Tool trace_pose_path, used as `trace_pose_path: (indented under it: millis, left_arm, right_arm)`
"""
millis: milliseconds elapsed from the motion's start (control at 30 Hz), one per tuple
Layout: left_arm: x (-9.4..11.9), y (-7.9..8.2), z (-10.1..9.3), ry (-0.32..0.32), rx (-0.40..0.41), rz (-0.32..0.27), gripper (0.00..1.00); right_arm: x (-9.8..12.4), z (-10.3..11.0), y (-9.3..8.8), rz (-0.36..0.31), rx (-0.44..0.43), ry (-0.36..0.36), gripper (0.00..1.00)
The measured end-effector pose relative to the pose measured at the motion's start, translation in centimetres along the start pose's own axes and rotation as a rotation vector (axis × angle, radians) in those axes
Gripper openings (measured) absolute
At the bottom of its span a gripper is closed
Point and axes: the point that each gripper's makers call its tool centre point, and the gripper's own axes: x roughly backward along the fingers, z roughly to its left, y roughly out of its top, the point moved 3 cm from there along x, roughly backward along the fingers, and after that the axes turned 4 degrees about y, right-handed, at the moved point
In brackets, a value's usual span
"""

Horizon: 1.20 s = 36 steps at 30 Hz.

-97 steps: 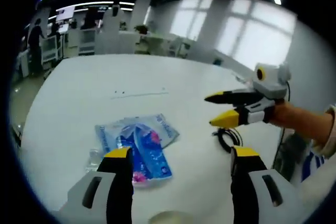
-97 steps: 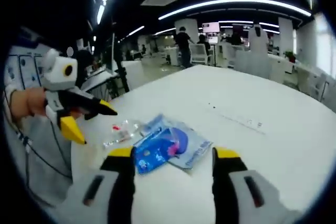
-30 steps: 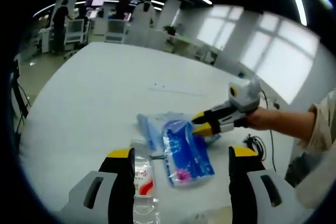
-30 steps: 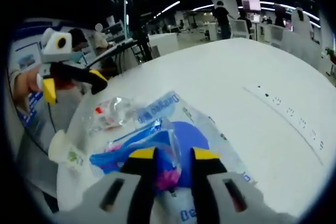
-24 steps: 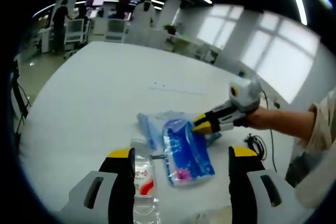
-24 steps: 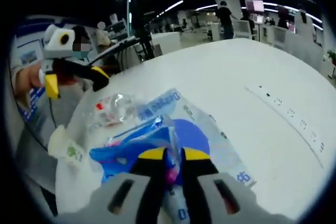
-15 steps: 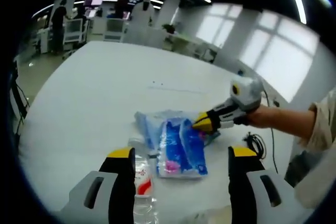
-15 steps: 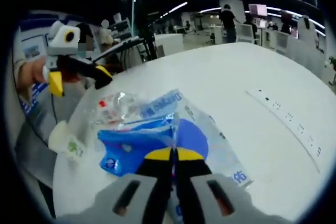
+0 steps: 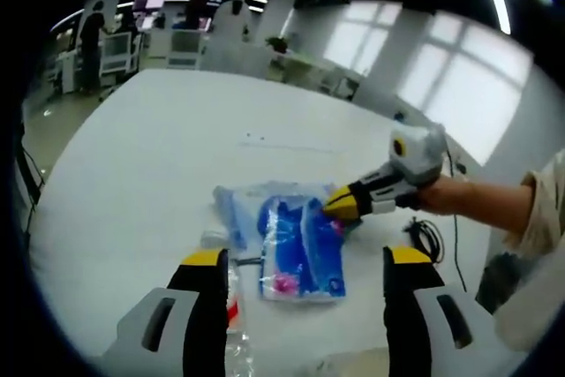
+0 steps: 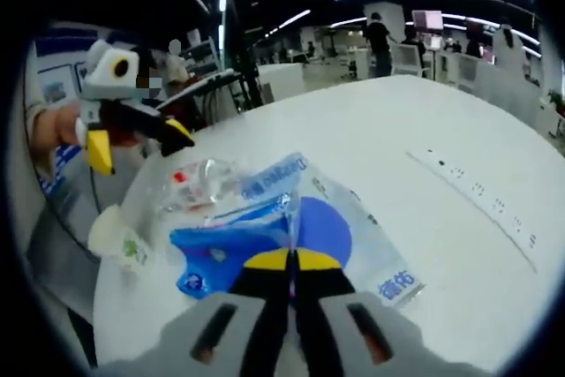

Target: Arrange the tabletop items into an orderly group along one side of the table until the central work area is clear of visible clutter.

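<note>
In the left gripper view, my left tongs (image 9: 302,264) hang open above the white table (image 9: 159,147), holding nothing. Just beyond them lies the blue packet (image 9: 302,246), overlapping a clear bag (image 9: 237,209); a plastic bottle (image 9: 231,306) lies beside the packet, a black cable (image 9: 431,237) further off. My right tongs (image 9: 334,206) pinch the packet's far edge.

In the right gripper view, my right tongs (image 10: 291,262) are clamped shut on the blue packet (image 10: 225,249), with the bottle (image 10: 196,181) and a crumpled white cup (image 10: 119,237) beyond it, near the table's edge. My left tongs (image 10: 141,146) hover open there. I judge the tidying barely begun: everything sits loose.
</note>
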Motion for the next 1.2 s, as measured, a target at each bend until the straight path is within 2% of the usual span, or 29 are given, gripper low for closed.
trace_pose_path:
  millis: [567, 933, 1200]
  left_arm:
    - [-0.5, -0.3, -1.3, -0.025, -0.01, 0.015, 0.65]
    - [-0.8, -0.1, -1.8, -0.019, -0.016, 0.014, 0.63]
    - [-1.1, 0.9, -2.3, -0.003, -0.013, -0.01, 0.6]
  right_arm:
    - [2.9, 1.0, 0.9, -0.12, -0.093, -0.032, 0.0]
    - [5.4, 1.6, 3.5, -0.251, -0.141, -0.078, 0.0]
    - [7.8, 1.6, 5.8, -0.371, -0.173, -0.162, 0.0]
